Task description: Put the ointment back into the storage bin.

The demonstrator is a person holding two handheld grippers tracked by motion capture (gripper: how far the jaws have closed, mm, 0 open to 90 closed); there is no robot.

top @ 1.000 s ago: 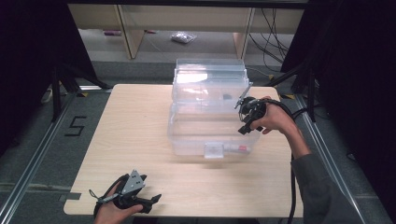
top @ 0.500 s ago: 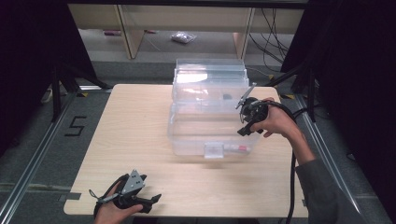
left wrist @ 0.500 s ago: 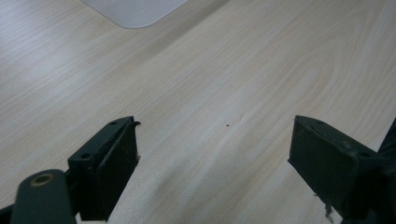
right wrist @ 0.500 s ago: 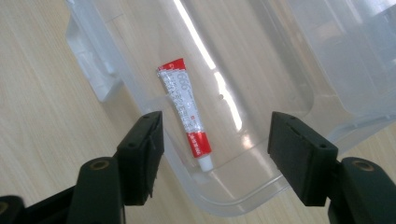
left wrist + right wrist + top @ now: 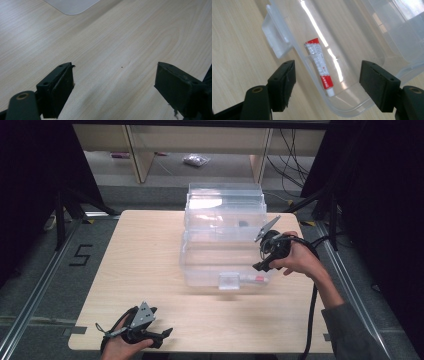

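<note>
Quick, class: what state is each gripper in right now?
Left gripper: open, holding nothing.
Right gripper: jaws just opening, nothing gripped; tube lies in the box.

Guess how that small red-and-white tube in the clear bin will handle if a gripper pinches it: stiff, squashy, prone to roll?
The tube looks creased, so it probably dents under a pinch. It is slim against the bin, so likely light. Its flattened red end should keep it from rolling far, though it may slide on the smooth plastic floor.
</note>
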